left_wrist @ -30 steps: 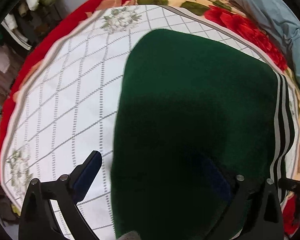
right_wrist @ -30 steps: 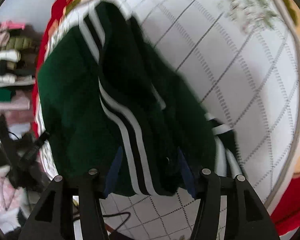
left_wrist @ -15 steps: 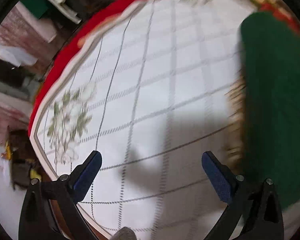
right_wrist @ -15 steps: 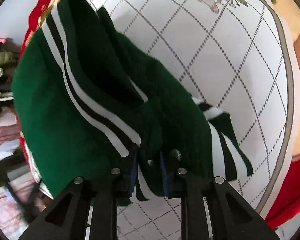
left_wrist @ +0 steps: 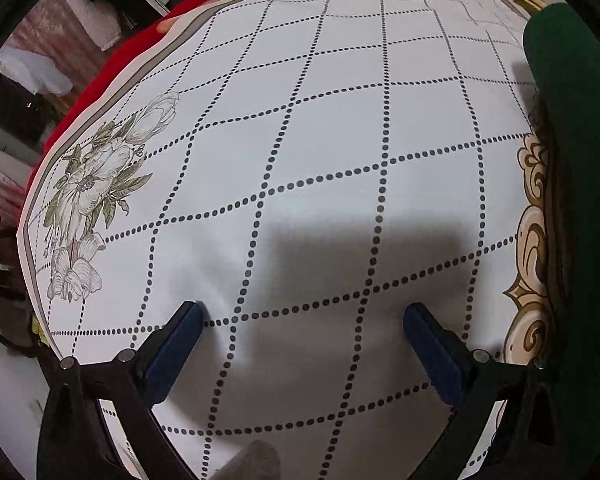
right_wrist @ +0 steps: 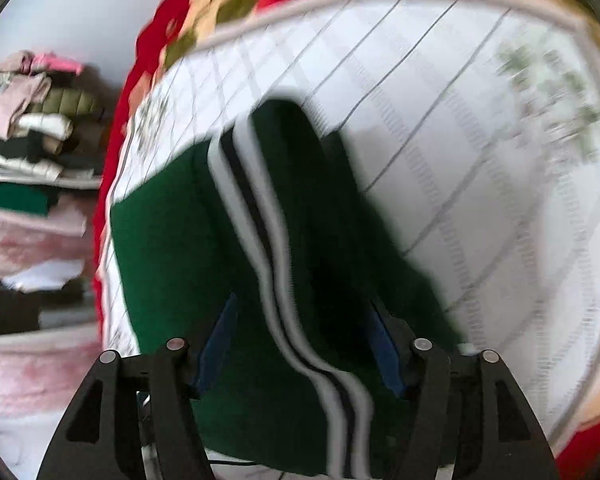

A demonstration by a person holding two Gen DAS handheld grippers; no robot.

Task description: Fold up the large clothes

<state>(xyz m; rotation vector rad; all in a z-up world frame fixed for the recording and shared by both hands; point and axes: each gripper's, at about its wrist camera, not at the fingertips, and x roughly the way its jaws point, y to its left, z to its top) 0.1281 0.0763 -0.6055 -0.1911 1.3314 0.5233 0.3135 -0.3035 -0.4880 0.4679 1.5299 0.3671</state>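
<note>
I am holding my left hand-held gripper (left_wrist: 302, 318) low over the white quilted bedspread (left_wrist: 320, 152), angled down at it; its blue pads (left_wrist: 176, 344) are standing wide apart and gripping nothing. The green garment (left_wrist: 576, 184) is lying along the 3 o'clock edge of the left wrist view, its long side running from 1 toward 5 o'clock. My right hand-held gripper (right_wrist: 300, 344) is pointing down over that garment (right_wrist: 172, 248); the white and black stripe (right_wrist: 268, 248) is running from 12 toward 6 o'clock between its fingers (right_wrist: 216, 340). They are sitting apart with the cloth passing between them. A pile of clothes (right_wrist: 32, 152) is sitting at 9 o'clock.
</note>
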